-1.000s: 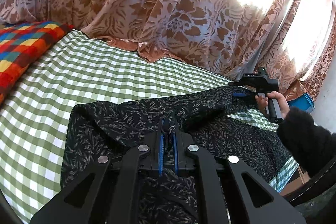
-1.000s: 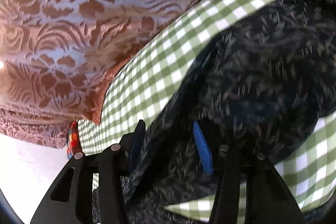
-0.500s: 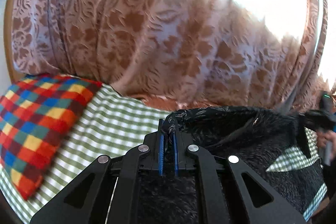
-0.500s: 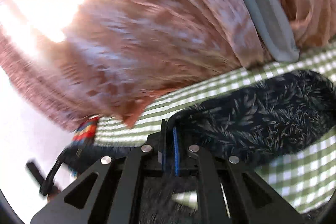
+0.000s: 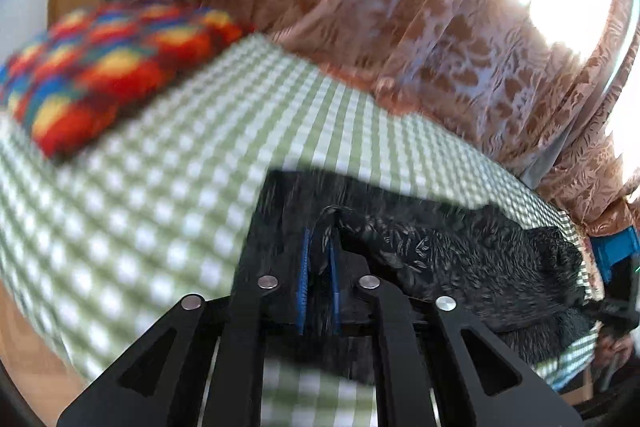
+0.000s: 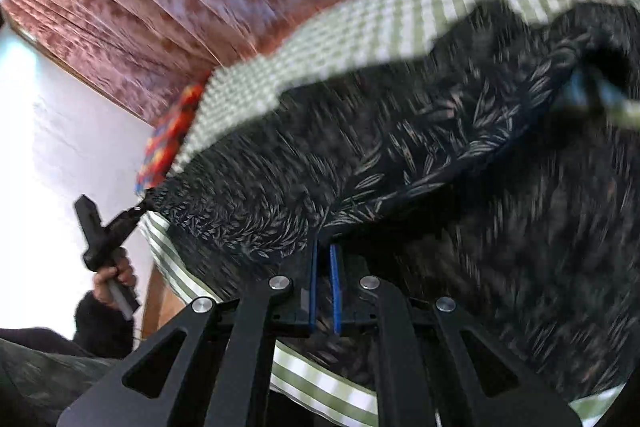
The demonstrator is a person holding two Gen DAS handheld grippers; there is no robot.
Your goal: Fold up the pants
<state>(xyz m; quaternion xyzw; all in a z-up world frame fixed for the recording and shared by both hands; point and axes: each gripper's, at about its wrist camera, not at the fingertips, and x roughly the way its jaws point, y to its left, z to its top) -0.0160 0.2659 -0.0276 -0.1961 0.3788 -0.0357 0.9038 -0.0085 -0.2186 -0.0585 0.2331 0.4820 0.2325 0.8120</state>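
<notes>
Left gripper (image 5: 319,259): blue pads (image 5: 305,279) nearly together, pinched on a bunched edge of the dark leaf-print pants (image 5: 460,267). Right gripper (image 6: 323,279): pads (image 6: 334,287) close together, clamped on a pants edge that rises from between them. Pants hang stretched between the two grippers, partly lifted, over the near edge of the bed; more dark fabric lies on the sheet behind. Both views motion-blurred. Bed carries a green-and-white checked sheet (image 5: 132,187). Multicolour checked pillow (image 5: 100,67) at the far left corner. Brown floral curtain (image 5: 360,7) runs along the far edge, bright window light through it. White wall (image 6: 60,131) left in right wrist view. Left hand (image 6: 116,277) grips its handle below, gripper pointing up-right to the pants corner. Right hand at right edge of left view, mostly hidden.
</notes>
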